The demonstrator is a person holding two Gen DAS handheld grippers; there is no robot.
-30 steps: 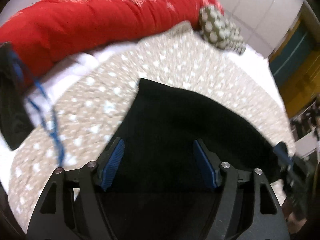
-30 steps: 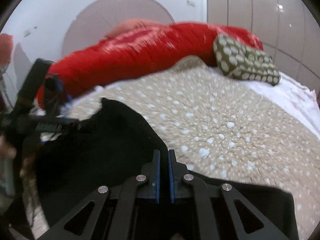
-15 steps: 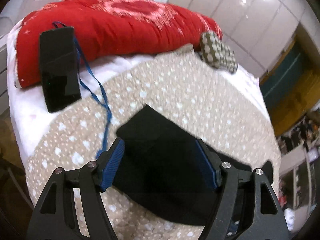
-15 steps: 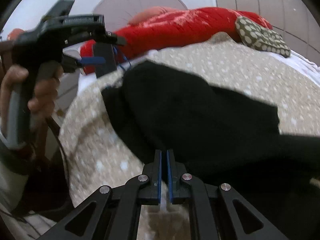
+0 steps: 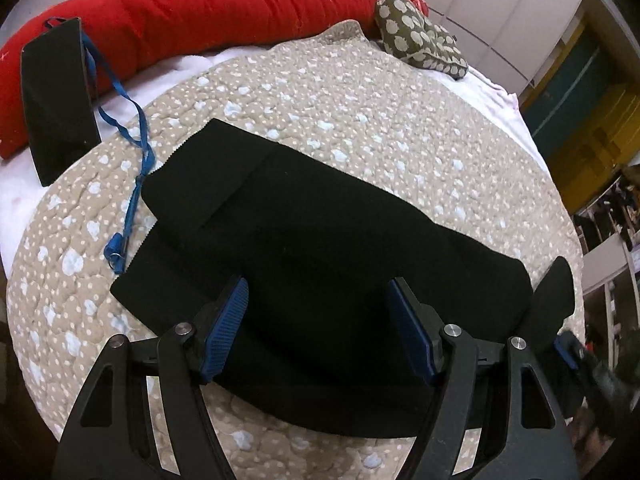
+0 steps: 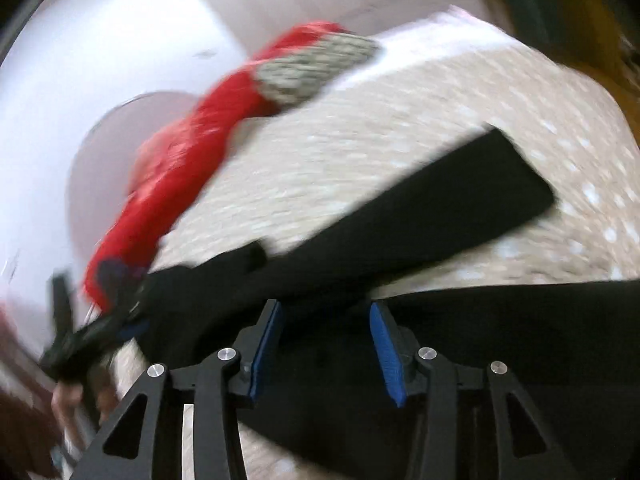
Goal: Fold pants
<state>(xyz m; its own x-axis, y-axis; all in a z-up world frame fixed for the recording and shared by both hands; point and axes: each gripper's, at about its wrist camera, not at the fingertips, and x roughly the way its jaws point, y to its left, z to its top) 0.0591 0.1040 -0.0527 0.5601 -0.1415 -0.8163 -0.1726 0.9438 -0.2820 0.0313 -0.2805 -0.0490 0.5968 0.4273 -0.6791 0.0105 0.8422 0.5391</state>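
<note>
The black pants (image 5: 320, 248) lie folded over themselves on the beige dotted quilt (image 5: 360, 100), stretched from upper left to lower right. My left gripper (image 5: 318, 320) hovers open above their near edge, its blue pads clear of the cloth. In the blurred right wrist view the pants (image 6: 440, 216) run as a long black band across the quilt (image 6: 400, 120). My right gripper (image 6: 326, 340) is over the black cloth with its jaws opening, and nothing is pinched between the pads. The left gripper and the hand holding it (image 6: 76, 344) show at the lower left there.
A red duvet (image 5: 200, 8) is heaped along the far side of the bed. A green dotted pillow (image 5: 420, 44) lies at the far right. A black pouch (image 5: 56, 100) with a blue lanyard (image 5: 128, 168) rests left of the pants. Cupboards (image 5: 592, 112) stand right of the bed.
My right gripper, shut before, now stands apart and has rolled and swung across the bed. The left view has drawn back, showing the whole folded pants lying flat.
</note>
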